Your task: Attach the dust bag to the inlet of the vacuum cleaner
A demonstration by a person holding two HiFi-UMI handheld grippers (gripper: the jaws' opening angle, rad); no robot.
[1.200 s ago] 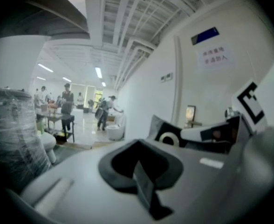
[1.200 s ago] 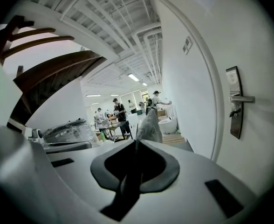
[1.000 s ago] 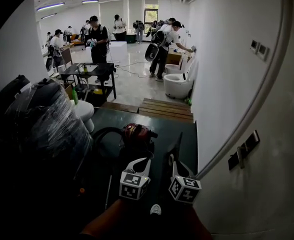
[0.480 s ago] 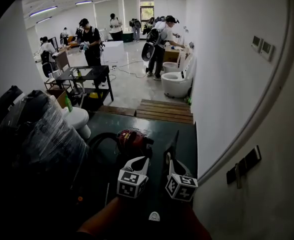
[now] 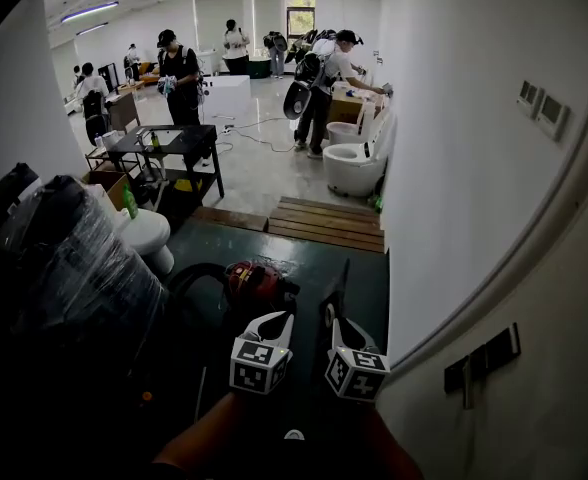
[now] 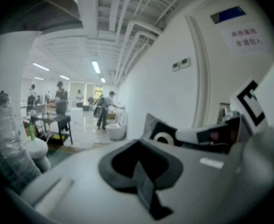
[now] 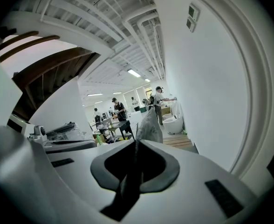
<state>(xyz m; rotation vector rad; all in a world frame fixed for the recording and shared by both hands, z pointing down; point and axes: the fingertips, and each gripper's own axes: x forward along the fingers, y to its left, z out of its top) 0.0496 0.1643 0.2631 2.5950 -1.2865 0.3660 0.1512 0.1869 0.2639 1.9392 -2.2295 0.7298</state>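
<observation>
While in right gripper (image 7: 136,146), dust bag (image 7: 150,125).

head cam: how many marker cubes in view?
2. The left marker cube sits on the left gripper, low centre; the right marker cube is on the right gripper, beside it toward the wall. No sign of hidden ones.

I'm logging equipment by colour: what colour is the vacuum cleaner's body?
The vacuum cleaner is red; it shows best in the head view.
</observation>
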